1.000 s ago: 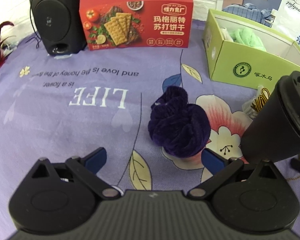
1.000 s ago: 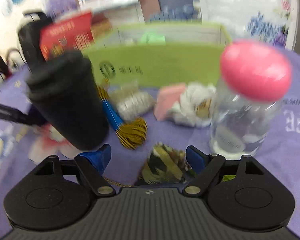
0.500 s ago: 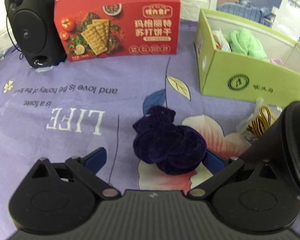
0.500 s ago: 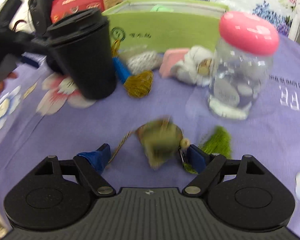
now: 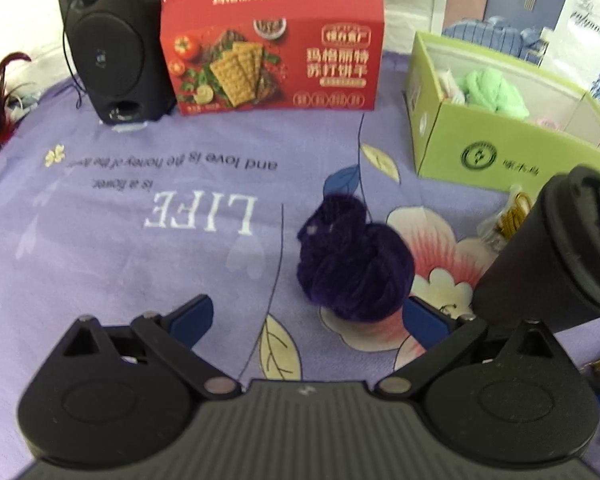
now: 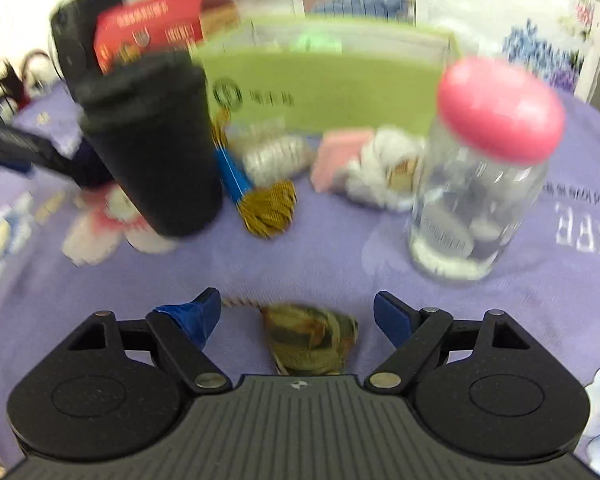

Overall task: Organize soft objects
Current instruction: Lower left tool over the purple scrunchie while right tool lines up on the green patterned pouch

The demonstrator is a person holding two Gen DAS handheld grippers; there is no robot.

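Note:
A dark purple velvet bundle [image 5: 354, 264] lies on the lilac flowered cloth [image 5: 140, 272]. My left gripper [image 5: 308, 318] stands open just short of it, and the bundle sits close to the right finger without touching either pad. In the right wrist view a small olive patterned pouch [image 6: 312, 338] with a braided cord lies on the cloth between the wide-apart fingers of my right gripper [image 6: 298, 314], which is open and clear of it. The green cardboard box [image 5: 500, 156] at the back right holds a light green soft thing [image 5: 494, 94].
A black lidded cup [image 5: 560, 252] stands right of the purple bundle. A red cracker box [image 5: 272, 44] and a black speaker [image 5: 108, 44] stand at the back. A pink-lidded glass jar [image 6: 488, 168], a gold tassel [image 6: 266, 204], a white soft thing [image 6: 380, 172] and a pink piece [image 6: 340, 152] lie before the box.
Half a second ago the purple bundle sat between the left fingers; now the left gripper has drawn back from it. The olive pouch, then blurred in motion, now lies still between the right fingers.

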